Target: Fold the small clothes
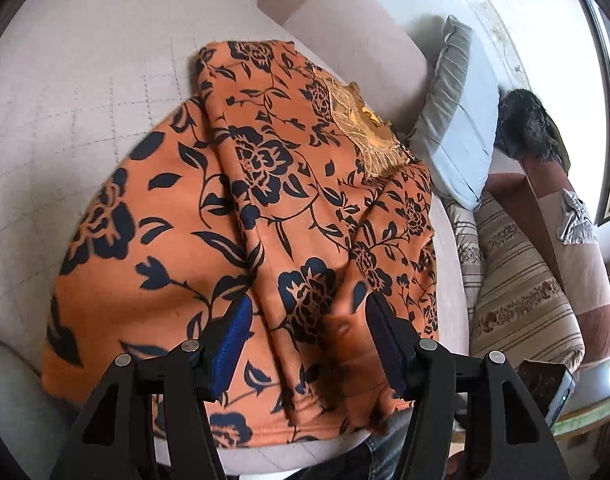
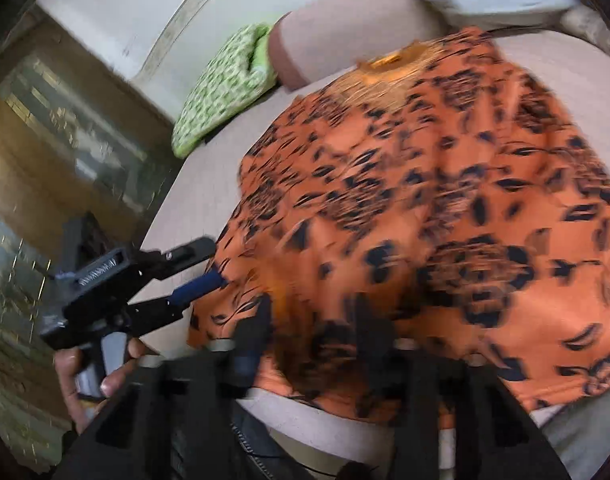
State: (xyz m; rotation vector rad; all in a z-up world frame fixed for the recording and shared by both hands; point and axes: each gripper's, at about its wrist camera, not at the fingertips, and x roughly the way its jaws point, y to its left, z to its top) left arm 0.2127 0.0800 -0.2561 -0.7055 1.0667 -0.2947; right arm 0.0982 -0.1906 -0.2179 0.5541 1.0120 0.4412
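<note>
orange garment (image 1: pixel 265 208) near hem at bed (image 1: pixel 85 100) edge | left tongs (image 1: pixel 309 344) agape

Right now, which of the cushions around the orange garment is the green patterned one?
The green patterned cushion lies at the garment's far left against the wall. The pillow on the other side is plain grey-blue.

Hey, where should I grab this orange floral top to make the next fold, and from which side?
Probably best to take the orange floral top by its near hem, coming in low from the bed's front edge. That hem lies flat and loose along the edge, while the middle is bunched into lengthwise ridges and the embroidered neckline is at the far end. The left gripper is open over that hem.
</note>
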